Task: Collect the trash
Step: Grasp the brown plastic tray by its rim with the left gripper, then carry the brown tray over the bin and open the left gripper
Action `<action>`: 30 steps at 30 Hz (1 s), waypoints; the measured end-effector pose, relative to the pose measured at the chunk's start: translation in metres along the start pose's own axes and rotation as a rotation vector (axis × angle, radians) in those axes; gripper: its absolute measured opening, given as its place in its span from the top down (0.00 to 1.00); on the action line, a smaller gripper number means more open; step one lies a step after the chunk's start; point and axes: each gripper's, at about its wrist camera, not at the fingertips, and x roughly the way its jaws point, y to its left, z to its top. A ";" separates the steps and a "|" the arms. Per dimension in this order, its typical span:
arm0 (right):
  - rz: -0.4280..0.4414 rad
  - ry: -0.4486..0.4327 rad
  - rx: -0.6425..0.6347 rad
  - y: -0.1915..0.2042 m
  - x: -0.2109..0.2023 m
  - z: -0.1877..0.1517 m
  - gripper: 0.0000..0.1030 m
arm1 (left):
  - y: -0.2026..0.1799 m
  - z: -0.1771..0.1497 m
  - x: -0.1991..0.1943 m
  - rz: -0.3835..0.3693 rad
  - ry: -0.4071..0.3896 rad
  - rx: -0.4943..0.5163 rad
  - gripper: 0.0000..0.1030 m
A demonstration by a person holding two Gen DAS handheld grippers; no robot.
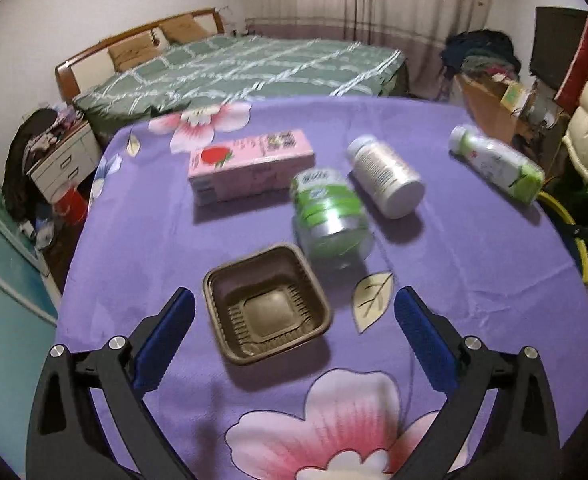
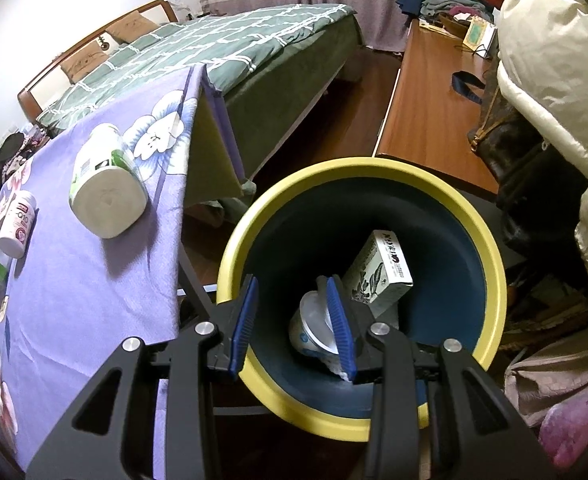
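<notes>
My left gripper (image 1: 294,312) is open over the purple flowered table (image 1: 474,264), its blue pads either side of a brown plastic tray (image 1: 267,304). Beyond lie a pink carton (image 1: 249,166), a green-labelled clear jar (image 1: 330,218), a white pill bottle (image 1: 386,176) and a white-green drink bottle (image 1: 498,164). My right gripper (image 2: 291,322) is open and empty above the yellow-rimmed dark bin (image 2: 490,248) beside the table. Inside the bin lie a clear plastic cup (image 2: 314,328) and a white-green box (image 2: 378,276). The drink bottle (image 2: 105,184) lies near the table's edge.
A bed with a green checked cover (image 1: 253,68) stands behind the table. A wooden desk (image 2: 426,96) with clothes, a cream padded jacket (image 2: 554,80) and a dark bag (image 2: 510,140) stand right of the bin. A white drawer unit (image 1: 65,160) is at left.
</notes>
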 end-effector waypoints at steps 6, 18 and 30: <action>0.003 0.010 -0.006 0.002 0.006 -0.001 0.66 | 0.005 -0.001 0.025 0.035 0.094 -0.068 0.05; 0.006 0.023 0.003 -0.003 0.012 -0.004 0.66 | 0.019 0.004 0.050 0.053 0.130 -0.155 0.11; 0.007 0.023 0.002 -0.003 0.010 -0.007 0.66 | 0.016 0.001 0.045 -0.003 0.131 -0.098 0.33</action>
